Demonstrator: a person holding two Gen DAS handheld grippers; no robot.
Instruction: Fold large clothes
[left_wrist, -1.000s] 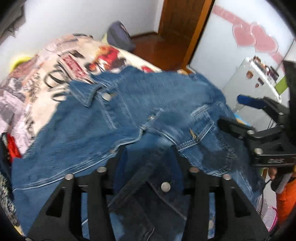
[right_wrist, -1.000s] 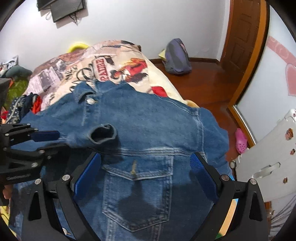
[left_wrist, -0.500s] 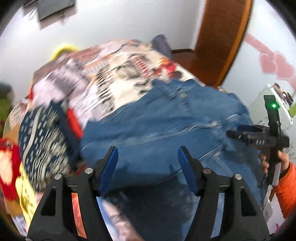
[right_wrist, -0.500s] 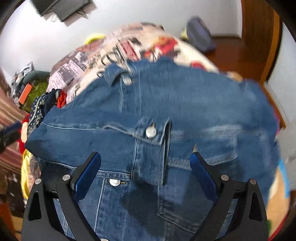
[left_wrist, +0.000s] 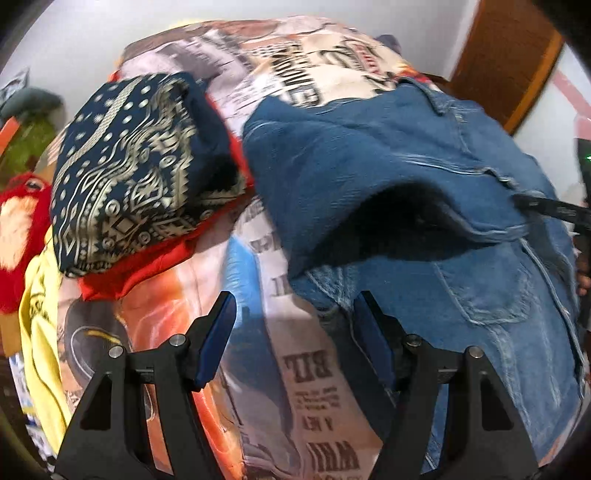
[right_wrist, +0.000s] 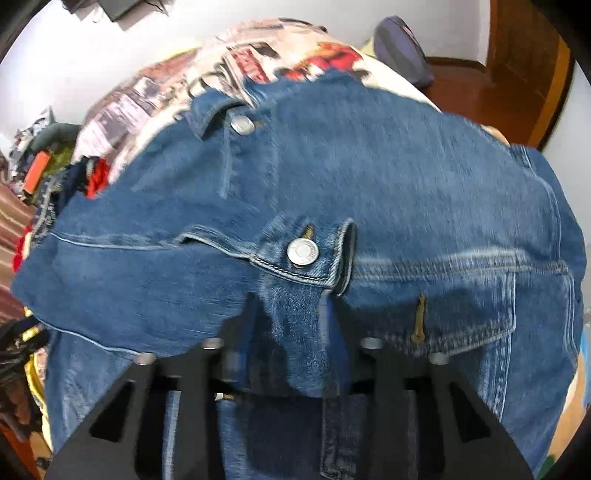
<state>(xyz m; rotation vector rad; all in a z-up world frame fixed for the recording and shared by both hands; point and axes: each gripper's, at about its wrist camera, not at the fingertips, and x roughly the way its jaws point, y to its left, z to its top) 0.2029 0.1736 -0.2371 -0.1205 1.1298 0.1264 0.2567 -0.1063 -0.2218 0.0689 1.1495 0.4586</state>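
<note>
Across the printed bedspread (left_wrist: 303, 369) lies the denim jacket (right_wrist: 369, 177), one sleeve folded inward, body unfolded. Right gripper (right_wrist: 295, 325): jaws closing on the sleeve cuff (right_wrist: 306, 254). Left gripper (left_wrist: 295, 332): half-open, empty, near the jacket's left edge.

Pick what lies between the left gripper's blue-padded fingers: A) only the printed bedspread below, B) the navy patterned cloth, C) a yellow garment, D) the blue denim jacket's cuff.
A: the left gripper is open over the printed bedspread, with the blue denim jacket off to the side.
</note>
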